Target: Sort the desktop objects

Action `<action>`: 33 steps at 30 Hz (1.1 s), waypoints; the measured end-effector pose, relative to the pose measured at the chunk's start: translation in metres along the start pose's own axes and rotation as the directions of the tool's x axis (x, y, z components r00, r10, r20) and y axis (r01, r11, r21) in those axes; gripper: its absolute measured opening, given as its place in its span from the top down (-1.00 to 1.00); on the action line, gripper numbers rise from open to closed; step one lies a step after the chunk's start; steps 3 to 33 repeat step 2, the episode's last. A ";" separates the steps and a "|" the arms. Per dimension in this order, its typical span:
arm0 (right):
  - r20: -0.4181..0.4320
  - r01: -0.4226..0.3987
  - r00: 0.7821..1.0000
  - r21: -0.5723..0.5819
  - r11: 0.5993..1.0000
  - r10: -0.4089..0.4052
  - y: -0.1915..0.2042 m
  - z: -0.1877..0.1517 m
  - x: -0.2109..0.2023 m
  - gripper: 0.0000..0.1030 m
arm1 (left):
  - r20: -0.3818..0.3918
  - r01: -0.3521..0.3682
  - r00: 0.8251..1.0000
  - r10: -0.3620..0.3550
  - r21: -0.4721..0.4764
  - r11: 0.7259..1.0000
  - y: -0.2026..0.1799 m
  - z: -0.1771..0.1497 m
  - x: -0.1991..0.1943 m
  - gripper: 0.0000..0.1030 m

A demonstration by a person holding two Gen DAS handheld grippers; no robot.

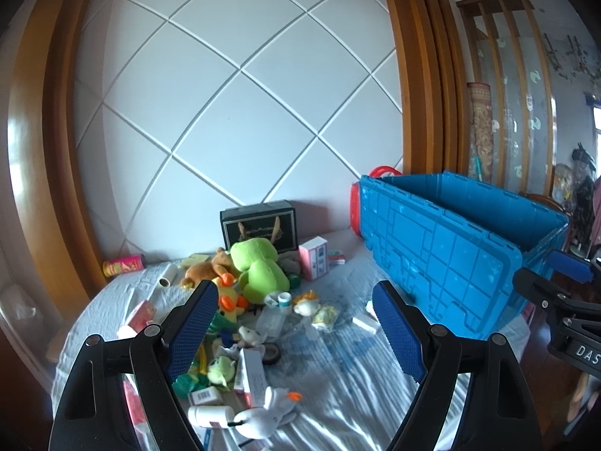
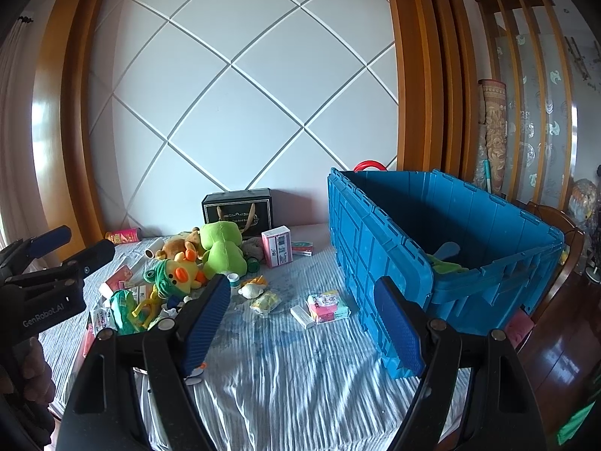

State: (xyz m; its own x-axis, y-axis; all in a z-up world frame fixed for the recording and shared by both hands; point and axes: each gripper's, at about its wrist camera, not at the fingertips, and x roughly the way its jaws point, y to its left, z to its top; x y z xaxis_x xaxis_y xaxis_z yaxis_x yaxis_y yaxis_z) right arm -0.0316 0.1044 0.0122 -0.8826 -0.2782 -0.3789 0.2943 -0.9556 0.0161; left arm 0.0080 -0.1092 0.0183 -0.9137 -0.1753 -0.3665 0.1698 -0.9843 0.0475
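From my seat, both tongs hover over the striped cloth (image 2: 285, 376) with nothing in them. The left gripper (image 1: 296, 329) has its jaws spread wide; the right gripper (image 2: 306, 323) is spread wide as well.

Going left to right: the clutter pile sits on the left half of the cloth. Nearest my left tongs is the white duck (image 1: 268, 409), lying just ahead of and below the left finger, its long axis running roughly across my view, orange beak toward the right. Behind it lie boxes, a small green toy (image 1: 221, 368), the yellow duck (image 2: 184, 272) and, farther back, the green plush (image 1: 259, 267) leaning near the black box (image 1: 259, 225). All of that lies ahead and left of the left tongs, so I judge the left hand is the nearer one for the pile.

In the middle, between the pile and the bin, the pink packet (image 2: 326, 304) lies flat, straight ahead between the right fingers, well short of them. That one I'd give to the right hand.

On the right stands the blue bin (image 2: 469, 225), open, with something green already inside. It's close beside the right tongs, so any drop goes rightward.
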 end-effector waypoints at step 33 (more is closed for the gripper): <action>0.001 -0.001 1.000 0.004 1.000 0.001 0.000 0.000 0.000 -0.53 | -0.008 -0.001 1.000 0.001 -0.002 1.000 0.001 0.001 0.001 -0.66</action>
